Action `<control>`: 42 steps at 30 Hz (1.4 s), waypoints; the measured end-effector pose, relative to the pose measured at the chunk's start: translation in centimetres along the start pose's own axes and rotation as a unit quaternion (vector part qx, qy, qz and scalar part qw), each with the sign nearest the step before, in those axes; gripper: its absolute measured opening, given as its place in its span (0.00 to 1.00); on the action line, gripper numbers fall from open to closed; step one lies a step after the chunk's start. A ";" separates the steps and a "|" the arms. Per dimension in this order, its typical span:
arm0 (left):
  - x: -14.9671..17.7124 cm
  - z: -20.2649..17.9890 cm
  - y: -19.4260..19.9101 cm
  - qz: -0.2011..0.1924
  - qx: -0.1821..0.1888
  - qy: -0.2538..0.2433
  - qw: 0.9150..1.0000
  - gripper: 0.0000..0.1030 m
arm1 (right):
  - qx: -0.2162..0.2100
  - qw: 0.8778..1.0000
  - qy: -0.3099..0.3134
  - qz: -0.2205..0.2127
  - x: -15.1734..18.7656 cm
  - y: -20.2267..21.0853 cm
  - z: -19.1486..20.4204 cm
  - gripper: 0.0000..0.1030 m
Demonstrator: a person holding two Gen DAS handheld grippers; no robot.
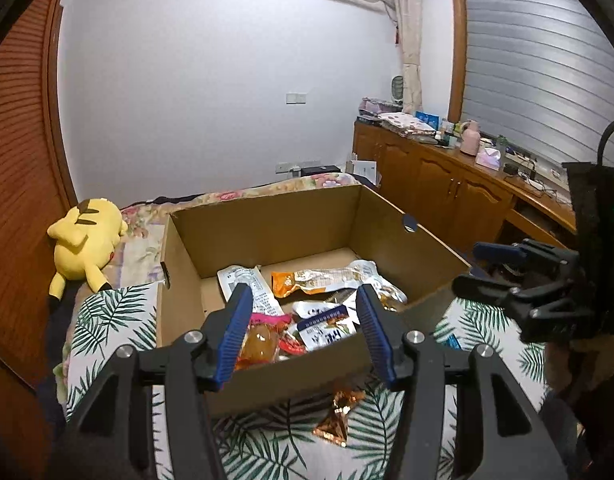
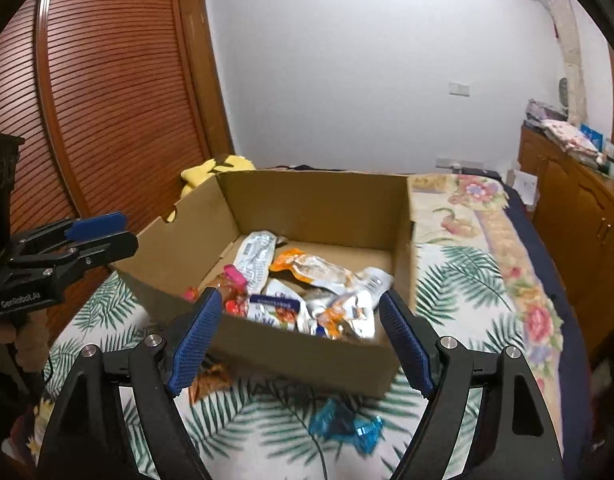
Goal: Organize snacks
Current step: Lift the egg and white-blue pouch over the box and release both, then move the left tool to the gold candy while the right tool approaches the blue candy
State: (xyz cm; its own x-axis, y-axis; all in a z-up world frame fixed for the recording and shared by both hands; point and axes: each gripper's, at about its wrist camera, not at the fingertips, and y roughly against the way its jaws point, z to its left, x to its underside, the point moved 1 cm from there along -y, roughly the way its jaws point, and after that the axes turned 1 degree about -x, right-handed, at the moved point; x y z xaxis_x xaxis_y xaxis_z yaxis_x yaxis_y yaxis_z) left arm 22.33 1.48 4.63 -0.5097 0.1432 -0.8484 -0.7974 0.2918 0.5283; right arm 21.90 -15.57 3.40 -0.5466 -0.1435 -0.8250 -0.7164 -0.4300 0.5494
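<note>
White lettering reading "GenRobot.AI" stands on the black body of the left gripper (image 2: 95,228), seen from the right wrist view. The print on the snack packets (image 2: 303,288) in the cardboard box (image 2: 307,196) is too blurred to read.

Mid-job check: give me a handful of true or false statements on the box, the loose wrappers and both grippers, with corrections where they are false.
1. The cardboard box holds several snack packets. True.
2. The left gripper is clamped on a packet. False: its jaws stand apart with nothing between the pads.
3. A copper-coloured wrapper lies on the leaf-print cloth outside the box, in front of its near wall. True.
4. The blue wrapper is inside the box. False: it lies on the cloth in front of the box.
5. The right gripper is open and empty. True.
6. The yellow plush toy sits in the box. False: it lies on the bed beside it.
</note>
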 end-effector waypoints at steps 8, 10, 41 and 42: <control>2.7 -1.0 1.4 0.015 0.008 -0.002 1.000 0.53 | 0.019 1.000 0.002 0.010 3.5 2.3 0.1 0.76; 3.6 -1.2 1.3 0.026 0.008 0.000 1.000 0.53 | 0.024 0.999 0.002 0.023 4.6 1.9 0.0 0.76; 9.6 -2.5 -2.1 0.108 0.023 0.017 0.994 0.53 | -0.020 0.985 0.009 0.170 11.1 -5.7 -3.1 0.67; 9.7 -2.5 -2.2 0.110 0.023 0.017 0.994 0.53 | -0.019 0.985 0.009 0.170 11.2 -5.6 -3.1 0.66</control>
State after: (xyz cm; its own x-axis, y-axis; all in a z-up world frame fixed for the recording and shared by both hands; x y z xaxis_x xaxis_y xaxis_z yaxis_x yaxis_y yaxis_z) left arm 18.30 -0.17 -4.67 -0.6805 0.1771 -0.7110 -0.6506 0.3004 0.6975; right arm 21.10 -17.54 -9.29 -0.7442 -0.3015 -0.5961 -0.4759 -0.3869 0.7898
